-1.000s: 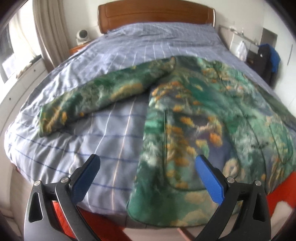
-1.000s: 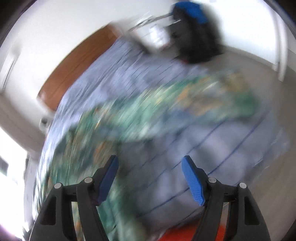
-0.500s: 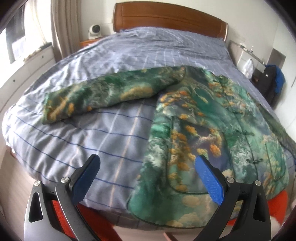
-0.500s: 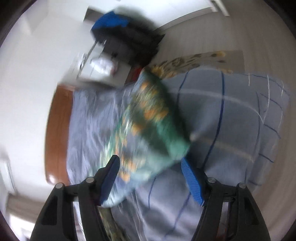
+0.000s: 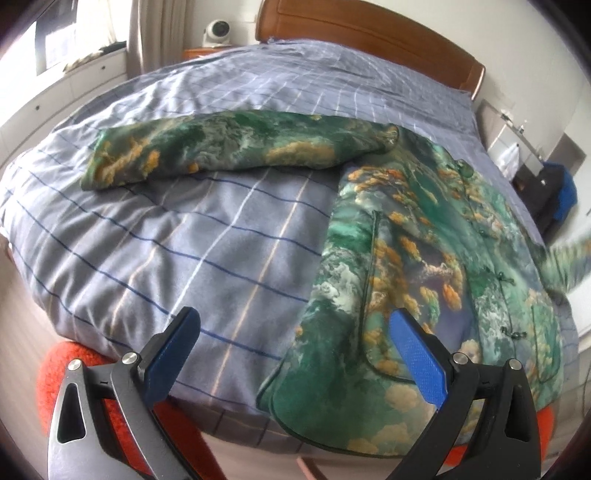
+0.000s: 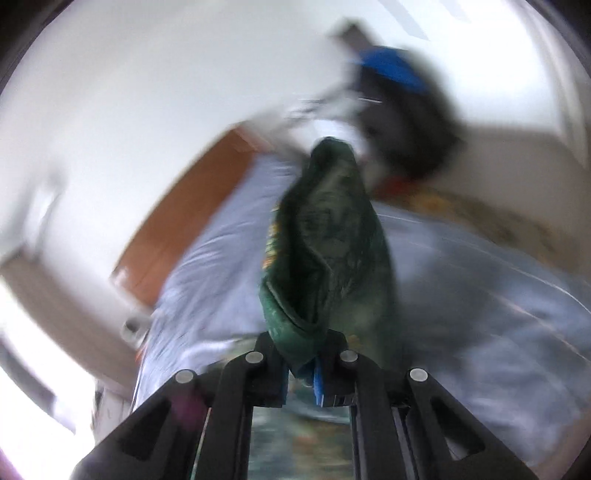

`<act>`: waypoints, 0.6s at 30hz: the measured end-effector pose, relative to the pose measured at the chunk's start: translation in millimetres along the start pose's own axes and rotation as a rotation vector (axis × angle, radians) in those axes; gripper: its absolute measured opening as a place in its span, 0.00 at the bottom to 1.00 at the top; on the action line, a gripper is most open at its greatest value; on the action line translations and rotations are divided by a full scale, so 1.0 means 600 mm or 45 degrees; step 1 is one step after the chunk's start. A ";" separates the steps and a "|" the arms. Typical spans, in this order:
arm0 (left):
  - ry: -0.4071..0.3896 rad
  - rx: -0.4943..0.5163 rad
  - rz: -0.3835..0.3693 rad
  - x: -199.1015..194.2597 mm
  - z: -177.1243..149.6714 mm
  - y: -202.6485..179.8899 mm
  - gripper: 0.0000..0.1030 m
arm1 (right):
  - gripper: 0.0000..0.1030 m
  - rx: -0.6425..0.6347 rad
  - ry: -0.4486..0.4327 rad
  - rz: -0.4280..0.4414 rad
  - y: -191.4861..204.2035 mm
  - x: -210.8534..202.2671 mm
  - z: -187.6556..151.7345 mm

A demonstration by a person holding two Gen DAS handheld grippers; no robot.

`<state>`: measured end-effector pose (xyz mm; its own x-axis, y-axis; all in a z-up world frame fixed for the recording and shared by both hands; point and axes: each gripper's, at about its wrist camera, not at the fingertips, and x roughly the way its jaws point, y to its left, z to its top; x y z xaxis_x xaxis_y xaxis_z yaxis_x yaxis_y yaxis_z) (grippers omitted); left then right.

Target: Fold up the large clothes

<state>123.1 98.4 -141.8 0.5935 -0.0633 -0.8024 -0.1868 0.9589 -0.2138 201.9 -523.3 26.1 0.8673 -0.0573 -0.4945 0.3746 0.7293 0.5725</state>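
A large green jacket with orange and white print (image 5: 424, 240) lies front up on the bed, its left sleeve (image 5: 221, 155) stretched out to the left. My left gripper (image 5: 295, 354) is open and empty above the foot of the bed, near the jacket's lower hem. My right gripper (image 6: 301, 369) is shut on the cuff of the jacket's right sleeve (image 6: 325, 251) and holds it lifted off the bed. That lifted sleeve shows blurred at the right edge of the left wrist view (image 5: 565, 262).
The bed has a blue checked cover (image 5: 184, 240) and a wooden headboard (image 5: 369, 33). A white cabinet (image 5: 55, 96) stands at the left. A dark bag with a blue top (image 5: 554, 192) sits to the right of the bed. Orange fabric (image 5: 62, 369) shows under the bed's front edge.
My right gripper has closed on the right sleeve's cuff and lifted it. My left gripper stayed open while its view swung left across the bed.
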 end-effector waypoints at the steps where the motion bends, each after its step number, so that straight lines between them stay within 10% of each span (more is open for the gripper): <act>1: -0.005 0.000 -0.005 -0.002 -0.002 0.000 0.99 | 0.10 -0.083 0.009 0.053 0.071 0.019 -0.010; 9: -0.059 -0.078 -0.001 -0.033 -0.010 0.040 0.99 | 0.10 -0.443 0.211 0.200 0.415 0.234 -0.246; 18: -0.071 -0.094 0.079 -0.032 -0.028 0.061 0.99 | 0.45 -0.616 0.660 0.185 0.412 0.371 -0.504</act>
<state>91.8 130.2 -143.8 0.6211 0.0132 -0.7836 -0.2806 0.9373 -0.2066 388.4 -149.6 -140.2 0.5851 0.3066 -0.7508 -0.0240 0.9319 0.3619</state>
